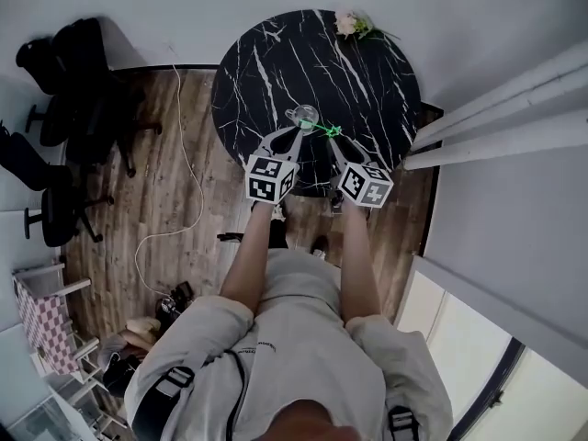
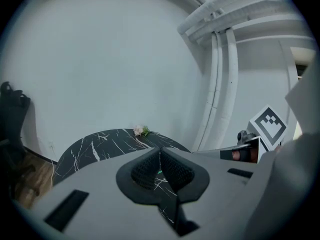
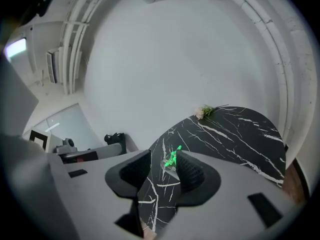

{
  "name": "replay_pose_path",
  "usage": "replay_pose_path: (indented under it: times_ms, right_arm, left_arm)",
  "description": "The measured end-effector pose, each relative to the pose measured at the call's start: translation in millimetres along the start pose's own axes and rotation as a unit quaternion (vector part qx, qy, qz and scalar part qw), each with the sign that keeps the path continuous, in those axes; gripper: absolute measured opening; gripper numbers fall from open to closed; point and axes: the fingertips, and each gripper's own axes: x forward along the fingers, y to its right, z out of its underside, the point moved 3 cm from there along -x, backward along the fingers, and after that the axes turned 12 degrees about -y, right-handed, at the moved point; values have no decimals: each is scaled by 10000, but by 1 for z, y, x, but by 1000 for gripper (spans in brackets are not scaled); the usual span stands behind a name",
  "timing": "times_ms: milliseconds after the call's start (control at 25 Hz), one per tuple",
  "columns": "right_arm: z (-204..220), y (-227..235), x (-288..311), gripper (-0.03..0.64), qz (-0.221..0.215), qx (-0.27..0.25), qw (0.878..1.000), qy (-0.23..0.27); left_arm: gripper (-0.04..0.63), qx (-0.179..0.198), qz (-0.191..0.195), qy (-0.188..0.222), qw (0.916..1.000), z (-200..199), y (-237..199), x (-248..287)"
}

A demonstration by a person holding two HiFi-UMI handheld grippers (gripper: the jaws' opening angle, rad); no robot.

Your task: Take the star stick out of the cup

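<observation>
No words or numbers can be read; only black-and-white square marker patterns on the left white cube (image 1: 270, 176) and the right white cube (image 1: 366, 184), at the near edge of the round black marble table (image 1: 266, 72).

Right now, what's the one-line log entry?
left gripper: shut | right gripper: open, not on stick | stick: in cup on table

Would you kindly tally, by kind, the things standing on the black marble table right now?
Clear cup: 1
Green star stick, in the cup: 1
Flower sprig, at the far edge: 1
Total: 3
</observation>
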Motion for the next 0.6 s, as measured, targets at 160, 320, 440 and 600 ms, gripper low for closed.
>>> replay_pose_path:
  times_ms: [160,320,440,600]
  right_arm:
    - [3,2,19,149,239,-24,9995,-207]
    - [6,8,32,149,567,-110,9973,-450]
    - [5,9,38,117,779,-196,9954,-517]
    - [2,9,43,64,980,-321,9932,-548]
  left_arm:
    - [23,-100,63,-35,9999,2,-14,10]
    - [23,-194,66,-35,9998,0,-28,12]
    - [23,-260,50,26,9996,-5,-40,11]
    - [23,-337,44,72,9994,-6,-51,9]
